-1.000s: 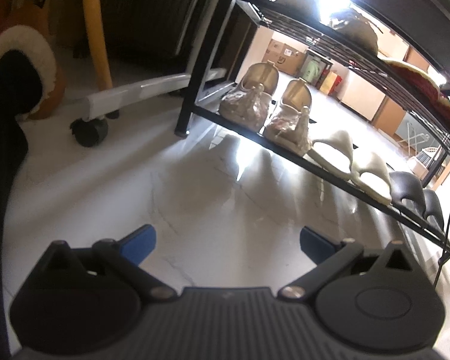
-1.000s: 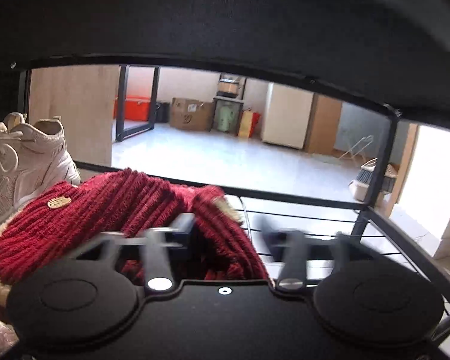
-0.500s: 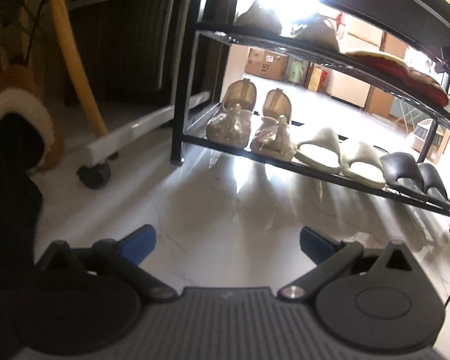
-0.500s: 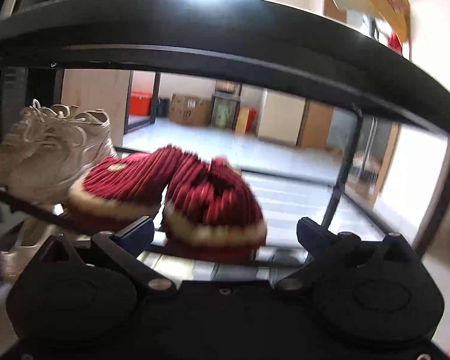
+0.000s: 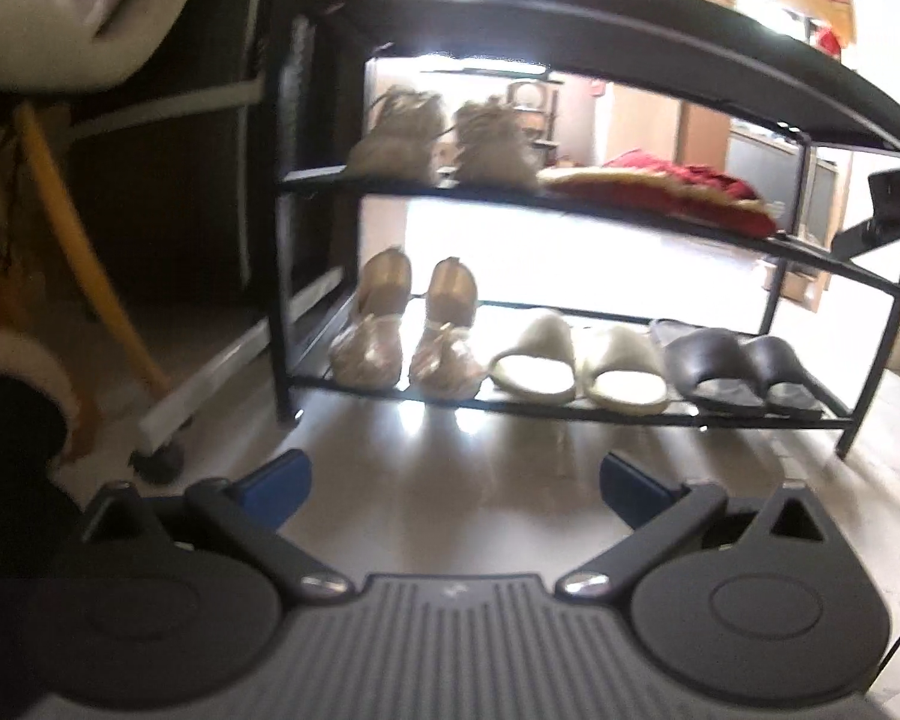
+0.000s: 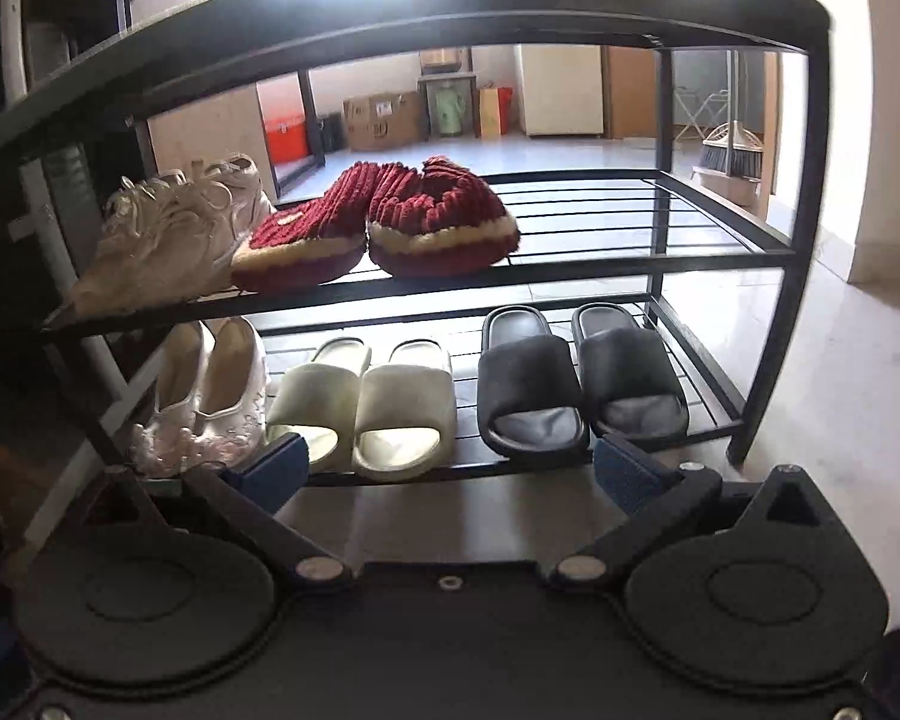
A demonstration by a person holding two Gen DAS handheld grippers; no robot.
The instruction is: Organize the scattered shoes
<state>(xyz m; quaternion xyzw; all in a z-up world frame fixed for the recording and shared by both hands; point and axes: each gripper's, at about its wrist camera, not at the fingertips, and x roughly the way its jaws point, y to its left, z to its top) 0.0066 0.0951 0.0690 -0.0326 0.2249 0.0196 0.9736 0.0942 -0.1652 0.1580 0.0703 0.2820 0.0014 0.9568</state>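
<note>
A black shoe rack stands ahead, also in the left wrist view. Its middle shelf holds a pair of white sneakers and a pair of red corduroy slippers. Its bottom shelf holds lace flats, cream slides and black slides. My right gripper is open and empty, in front of the bottom shelf. My left gripper is open and empty above the pale floor, farther back. The red slippers show there too.
A white wheeled frame and a yellow pole stand left of the rack. A fleece-lined boot lies at the far left. Boxes and a broom with dustpan are in the room behind the rack.
My right gripper has let go of the red slipper and pulled back from the middle shelf, now open. My left gripper has tilted up and swung toward the rack front.
</note>
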